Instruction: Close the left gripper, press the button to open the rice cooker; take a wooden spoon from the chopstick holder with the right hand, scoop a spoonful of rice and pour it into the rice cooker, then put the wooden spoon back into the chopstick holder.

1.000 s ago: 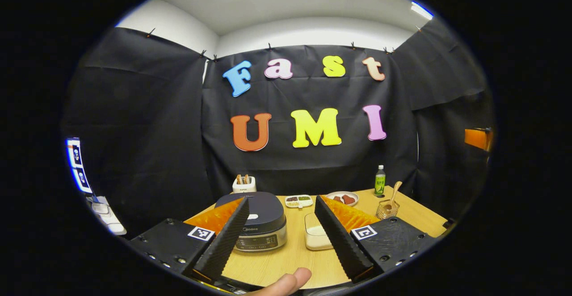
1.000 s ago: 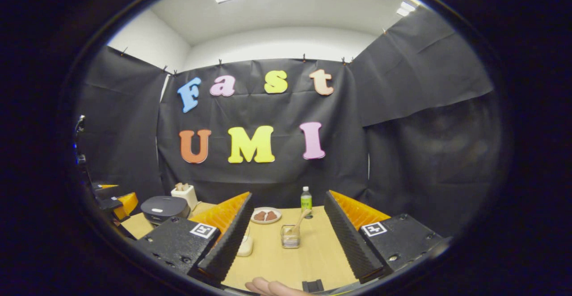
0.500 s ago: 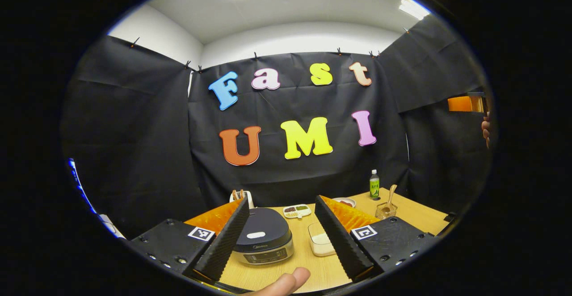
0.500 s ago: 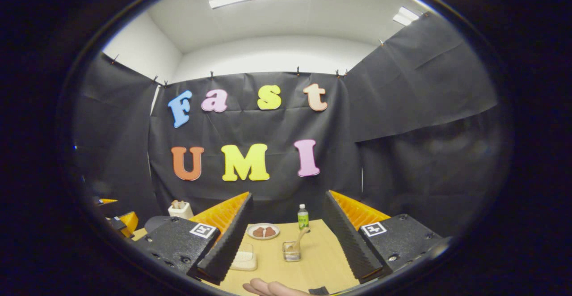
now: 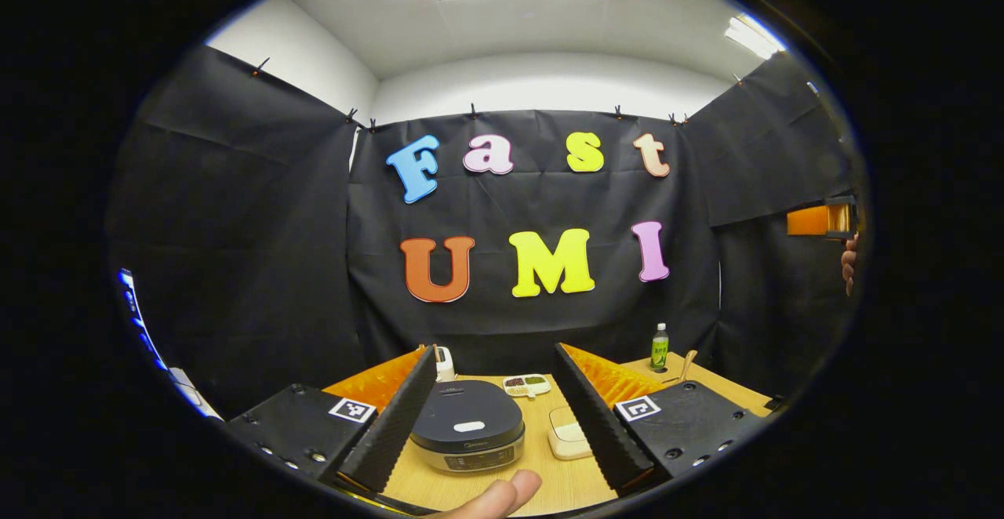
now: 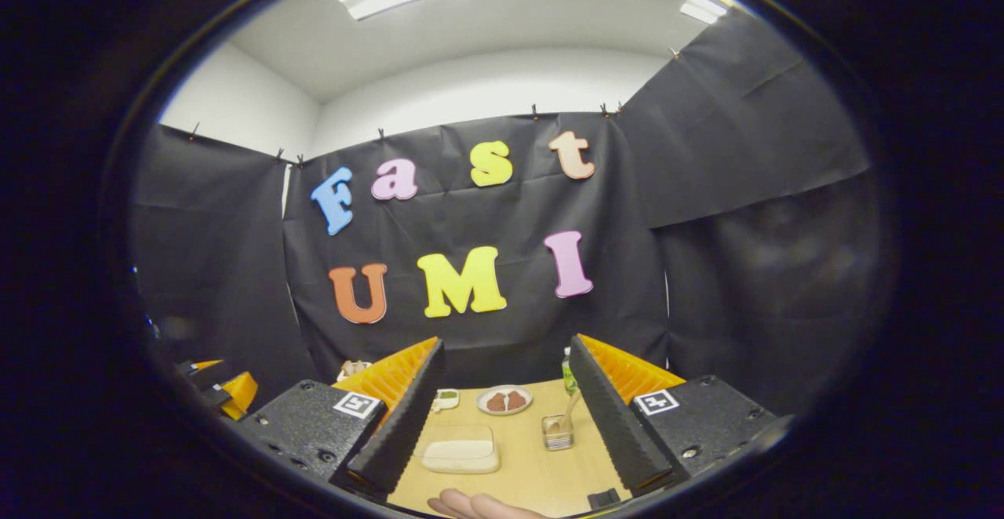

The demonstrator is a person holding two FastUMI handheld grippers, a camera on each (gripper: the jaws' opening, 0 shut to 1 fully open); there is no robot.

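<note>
Your left gripper view looks level across the table (image 5: 541, 456) toward the back wall, the cooker (image 5: 468, 434) close ahead. Your right gripper view faces the same wall from farther right, tilted slightly. Both share the rice tray (image 6: 460, 453), spoon holder (image 6: 557, 433) and bottle (image 5: 659, 346).

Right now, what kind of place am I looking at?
Likely a staged recording booth set up as a kitchen: black cloth walls, and a wooden table carrying a rice cooker, a container of rice and a chopstick holder.
</note>
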